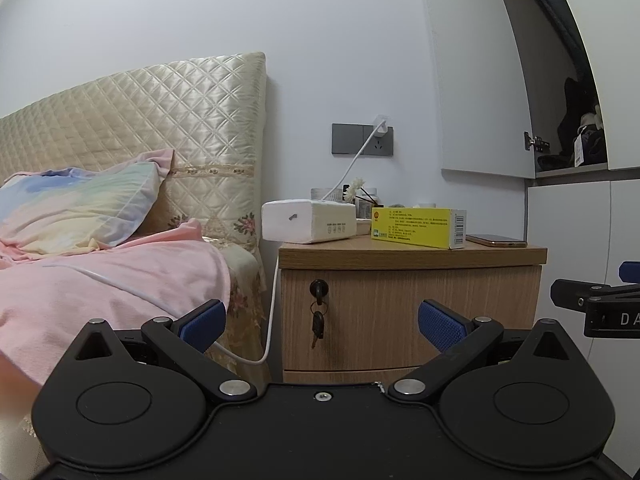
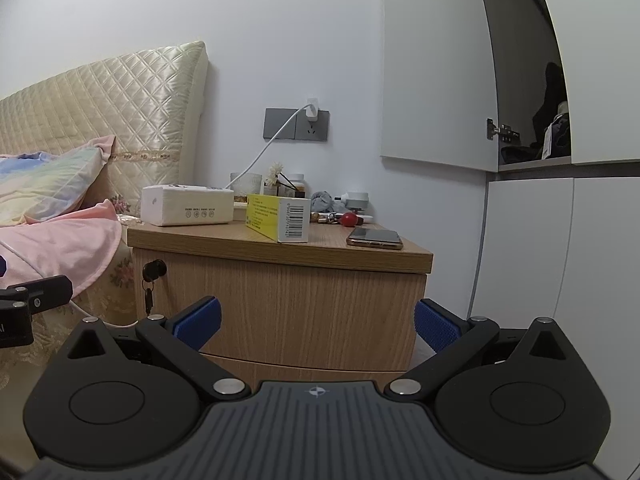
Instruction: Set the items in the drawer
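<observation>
A wooden nightstand (image 1: 412,256) (image 2: 280,248) stands beside the bed. Its top drawer (image 1: 412,316) (image 2: 288,304) is shut, with a key (image 1: 319,288) (image 2: 154,270) in the lock at its left. On top lie a yellow box (image 1: 416,227) (image 2: 276,218), a white tissue pack (image 1: 308,220) (image 2: 186,210) and a phone (image 1: 496,241) (image 2: 375,238). My left gripper (image 1: 322,326) is open and empty, facing the drawer front. My right gripper (image 2: 316,322) is open and empty, also in front of the drawer.
A bed with pink blanket (image 1: 112,276) (image 2: 60,244) and quilted headboard (image 1: 140,120) is at left. A white charger cable (image 1: 272,320) hangs from the wall socket (image 1: 362,140) (image 2: 296,124). Small clutter (image 2: 344,216) sits at the nightstand's back. A white wardrobe (image 1: 580,220) (image 2: 560,240) stands right.
</observation>
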Tool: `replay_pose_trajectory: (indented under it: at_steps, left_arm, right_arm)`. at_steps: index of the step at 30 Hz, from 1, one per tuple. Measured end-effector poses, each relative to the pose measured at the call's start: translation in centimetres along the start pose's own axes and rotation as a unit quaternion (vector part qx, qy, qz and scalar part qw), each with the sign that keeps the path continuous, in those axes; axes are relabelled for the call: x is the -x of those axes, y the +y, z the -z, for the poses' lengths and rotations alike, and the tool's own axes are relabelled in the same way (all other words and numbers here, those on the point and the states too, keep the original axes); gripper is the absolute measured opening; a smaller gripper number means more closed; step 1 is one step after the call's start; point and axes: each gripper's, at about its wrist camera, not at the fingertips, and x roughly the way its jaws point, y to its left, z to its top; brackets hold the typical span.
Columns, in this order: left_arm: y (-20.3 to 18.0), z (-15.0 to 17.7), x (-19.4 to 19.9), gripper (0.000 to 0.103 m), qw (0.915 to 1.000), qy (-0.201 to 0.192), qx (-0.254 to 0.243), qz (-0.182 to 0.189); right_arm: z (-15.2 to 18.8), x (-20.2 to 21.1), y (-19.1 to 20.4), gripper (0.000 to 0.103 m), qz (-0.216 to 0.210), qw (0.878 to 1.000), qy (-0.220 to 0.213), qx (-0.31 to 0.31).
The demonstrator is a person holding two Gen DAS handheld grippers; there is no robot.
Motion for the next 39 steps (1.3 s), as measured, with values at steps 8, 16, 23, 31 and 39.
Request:
replay_pose_trajectory:
  at_steps: [8, 16, 23, 31, 39]
  left_arm:
    - [0.0, 0.0, -0.1, 0.102, 1.0, 0.0, -0.001, 0.001]
    - [-0.3, 0.1, -0.4, 0.102, 1.0, 0.0, -0.005, 0.001]
    - [-0.8, 0.1, -0.3, 0.102, 1.0, 0.0, -0.007, 0.001]
    - [-0.2, 0.1, -0.3, 0.102, 1.0, 0.0, -0.008, 0.006]
    - [-0.5, 0.2, -0.1, 0.102, 0.9998, -0.007, -0.017, 0.007]
  right_arm:
    - [-0.2, 0.0, -0.1, 0.103, 0.007, 1.0, -0.005, -0.001]
    - [0.1, -0.3, 0.1, 0.103, 0.005, 1.0, -0.005, -0.006]
    - [0.0, -0.1, -0.1, 0.103, 0.004, 1.0, -0.005, -0.008]
    - [0.0, 0.1, -0.1, 0.103, 0.007, 1.0, -0.006, -0.01]
    - [-0.3, 0.6, -1.4, 0.103, -0.001, 0.999, -0.011, -0.037]
